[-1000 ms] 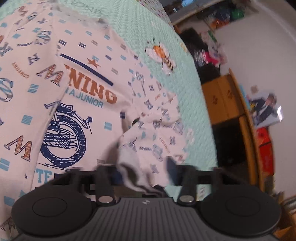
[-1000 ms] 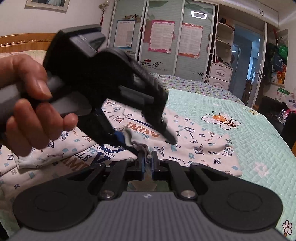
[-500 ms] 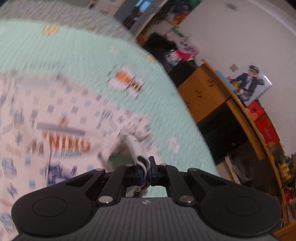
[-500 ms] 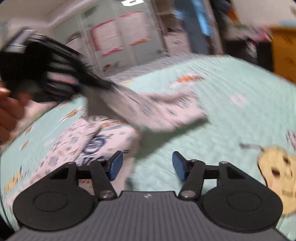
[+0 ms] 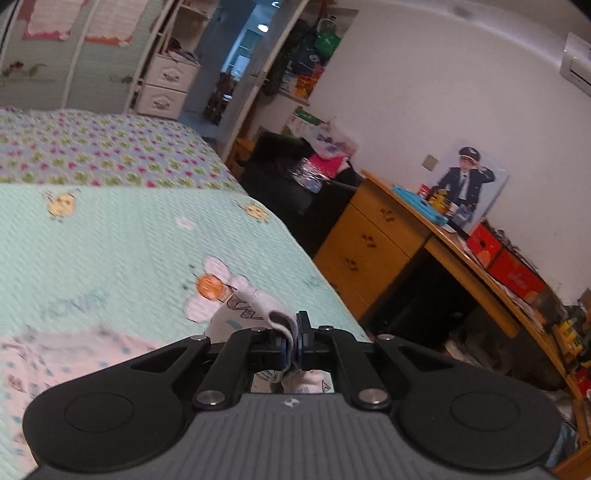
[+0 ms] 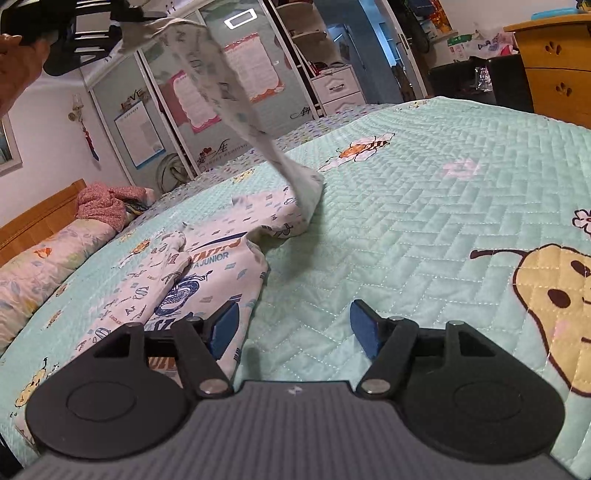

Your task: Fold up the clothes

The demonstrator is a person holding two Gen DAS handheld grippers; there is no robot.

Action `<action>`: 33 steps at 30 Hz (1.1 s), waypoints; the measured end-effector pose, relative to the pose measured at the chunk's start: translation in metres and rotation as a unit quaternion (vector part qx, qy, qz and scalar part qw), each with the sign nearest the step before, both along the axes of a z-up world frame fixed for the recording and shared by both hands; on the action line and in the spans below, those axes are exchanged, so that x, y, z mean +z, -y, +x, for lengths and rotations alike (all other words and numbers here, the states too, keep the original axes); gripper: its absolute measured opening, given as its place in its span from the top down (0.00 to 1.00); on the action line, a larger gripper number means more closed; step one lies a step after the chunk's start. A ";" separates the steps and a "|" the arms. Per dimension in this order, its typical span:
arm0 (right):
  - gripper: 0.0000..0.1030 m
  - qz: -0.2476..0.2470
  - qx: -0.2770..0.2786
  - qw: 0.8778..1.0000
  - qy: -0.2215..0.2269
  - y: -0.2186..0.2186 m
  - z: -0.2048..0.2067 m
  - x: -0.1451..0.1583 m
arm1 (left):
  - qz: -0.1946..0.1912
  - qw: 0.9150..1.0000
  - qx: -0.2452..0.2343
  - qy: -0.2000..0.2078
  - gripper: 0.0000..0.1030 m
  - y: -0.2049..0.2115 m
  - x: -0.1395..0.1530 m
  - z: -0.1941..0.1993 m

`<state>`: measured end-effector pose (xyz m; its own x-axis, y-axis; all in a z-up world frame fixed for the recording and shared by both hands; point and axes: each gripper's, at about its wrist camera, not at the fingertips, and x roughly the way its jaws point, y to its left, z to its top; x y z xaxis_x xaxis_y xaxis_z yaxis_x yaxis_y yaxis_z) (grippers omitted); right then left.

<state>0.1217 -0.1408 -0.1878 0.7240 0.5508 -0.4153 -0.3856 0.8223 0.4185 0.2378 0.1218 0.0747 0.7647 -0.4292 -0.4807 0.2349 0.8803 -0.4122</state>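
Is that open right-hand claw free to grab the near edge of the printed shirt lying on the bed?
Probably yes: the right gripper is open, holds nothing, and the shirt edge lies just ahead of its left finger on the bedspread, nothing between.

Dim, bluish indoor light in the left wrist view; the printed garment (image 5: 66, 354) at lower left is smeared, perhaps by motion. The right wrist view is brighter and sharper. Fisheye bending curves both pictures' edges.

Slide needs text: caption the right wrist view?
Open right gripper hovers over mint quilted bedspread while left gripper lifts white letter-print shirt.
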 end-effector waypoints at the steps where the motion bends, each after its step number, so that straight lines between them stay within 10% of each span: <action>1: 0.34 0.000 0.001 1.000 0.000 0.000 0.000 0.000 | 0.006 1.000 0.004 -0.002 0.97 -0.003 0.002 0.001; 26: 0.46 0.182 0.063 0.958 -0.212 0.026 -0.038 -0.008 | 0.063 0.997 0.018 -0.033 0.97 -0.021 0.014 0.013; 33: 0.99 0.167 0.043 0.958 -0.228 0.035 -0.040 -0.015 | 0.065 0.997 0.011 -0.043 0.97 -0.015 0.009 0.018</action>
